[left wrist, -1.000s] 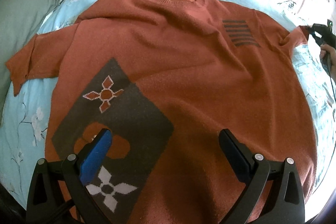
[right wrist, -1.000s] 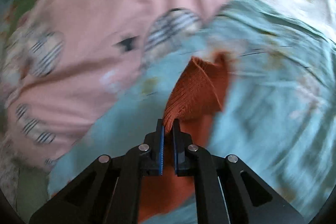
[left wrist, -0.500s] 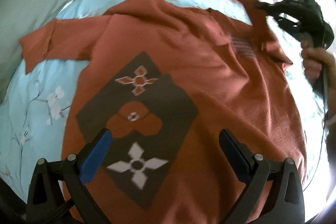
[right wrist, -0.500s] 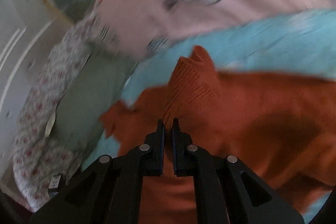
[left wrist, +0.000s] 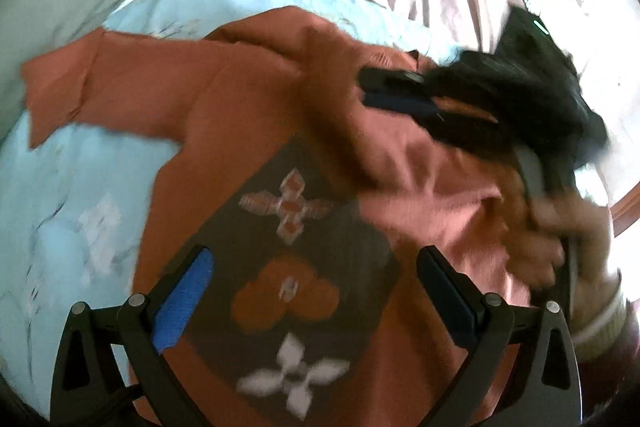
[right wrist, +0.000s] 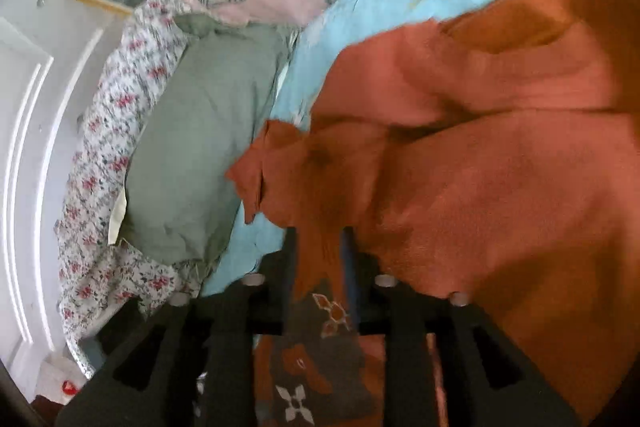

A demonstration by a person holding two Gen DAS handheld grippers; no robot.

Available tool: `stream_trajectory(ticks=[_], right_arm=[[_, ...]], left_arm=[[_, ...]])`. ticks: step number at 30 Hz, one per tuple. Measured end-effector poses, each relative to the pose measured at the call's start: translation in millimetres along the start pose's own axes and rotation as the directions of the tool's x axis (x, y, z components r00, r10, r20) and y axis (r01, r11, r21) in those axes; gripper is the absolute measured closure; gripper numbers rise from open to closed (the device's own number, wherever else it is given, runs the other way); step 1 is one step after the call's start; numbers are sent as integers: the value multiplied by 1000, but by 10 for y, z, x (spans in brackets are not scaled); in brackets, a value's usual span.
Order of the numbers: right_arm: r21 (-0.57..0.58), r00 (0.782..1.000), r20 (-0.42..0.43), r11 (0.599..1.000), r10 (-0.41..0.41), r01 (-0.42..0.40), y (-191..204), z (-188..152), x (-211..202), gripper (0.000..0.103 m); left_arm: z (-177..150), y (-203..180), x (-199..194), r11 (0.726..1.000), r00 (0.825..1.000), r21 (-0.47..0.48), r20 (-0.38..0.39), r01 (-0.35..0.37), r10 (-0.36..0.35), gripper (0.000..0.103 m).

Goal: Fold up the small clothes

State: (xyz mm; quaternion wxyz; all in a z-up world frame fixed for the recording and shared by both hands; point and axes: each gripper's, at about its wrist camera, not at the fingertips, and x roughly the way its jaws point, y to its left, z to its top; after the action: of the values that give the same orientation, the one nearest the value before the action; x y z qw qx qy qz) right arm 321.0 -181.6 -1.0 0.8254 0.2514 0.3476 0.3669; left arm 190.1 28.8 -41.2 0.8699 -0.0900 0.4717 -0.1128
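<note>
Rust-orange sweater (left wrist: pixel 256 107) spread on the light blue bedsheet (left wrist: pixel 72 211), and the left gripper (left wrist: pixel 312 291) hovers over its hem, jaws spread wide, gripping nothing, straddling the dark diamond patch (left wrist: pixel 304 267). Only this view shows the far sleeve (left wrist: pixel 60 87) lying flat out at nine o'clock. Over at two o'clock the right gripper (left wrist: pixel 396 95) comes in blurred, the person's hand (left wrist: pixel 556 239) behind it. The right wrist view gives what the left cannot: the right gripper (right wrist: pixel 320 247) with a gap between its fingers and sweater cloth lying in it; clenched or released, cannot tell. Green pillow (right wrist: pixel 200 147) at nine o'clock. Half a second ago those fingers pinched the sleeve at the sweater's edge; now it's folded across the chest.
</note>
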Motion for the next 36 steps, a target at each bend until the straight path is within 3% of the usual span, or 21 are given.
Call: stream_trajectory(ticks=[4,7,10,11,13,14,15,16,18,22,26,28,29,31,33,36], right_arm=[[7,994,93,999,-52,52,-126,-127,-586,56],[34,983,151,995,-101,97,-254,-215,-960,55],[58,947,241,977,-213,205,-425,-290,-1411,55],[71,923,278,964,-266,256,-485,-295,-1572,55],[98,886,312,939,-343,329,-603,-277,-1793,55],[116,868,320,925,-379,361,-679,-247,-1895,55],[134,850,327,911,-413,391,-759,-213,-1984,55],[143,839,327,900,-436,412,-823,-183,-2039,55],[154,824,307,879,-477,451,-969,-82,-2070,55],[137,838,239,871,-491,472,-1148,148,-1856,55],[94,851,128,860,-509,501,-1298,280,-1433,46],[87,848,128,858,-514,506,-1333,289,-1387,85],[106,851,148,864,-503,492,-1337,277,-1456,93],[145,849,255,887,-462,439,-1285,238,-1754,93],[181,819,323,880,-475,439,-1264,192,-1994,93],[206,797,296,850,-527,485,-1375,167,-1986,93]], left_arm=[[358,-8,390,997,997,-31,-19,76,-76,1],[592,60,730,997,998,-69,-43,39,-42,1],[708,200,959,991,999,-129,-46,22,-28,3],[733,227,961,990,999,-135,-16,29,-32,10],[767,202,926,995,999,-94,38,33,-30,82],[787,191,912,995,998,-79,31,61,-58,96],[788,202,836,992,994,-78,60,97,-92,99],[788,217,724,994,991,-66,111,86,-78,99],[791,310,627,999,988,-49,156,14,-6,99],[784,479,750,997,994,-65,109,36,-29,98],[782,446,806,999,994,-37,110,10,-6,98],[767,479,800,999,994,-40,112,14,-9,98],[742,475,759,999,993,-38,114,17,-12,98],[760,423,715,1000,992,-15,127,25,-23,99],[778,329,661,998,987,28,150,48,-51,99],[830,158,741,996,987,73,149,53,-64,99]])
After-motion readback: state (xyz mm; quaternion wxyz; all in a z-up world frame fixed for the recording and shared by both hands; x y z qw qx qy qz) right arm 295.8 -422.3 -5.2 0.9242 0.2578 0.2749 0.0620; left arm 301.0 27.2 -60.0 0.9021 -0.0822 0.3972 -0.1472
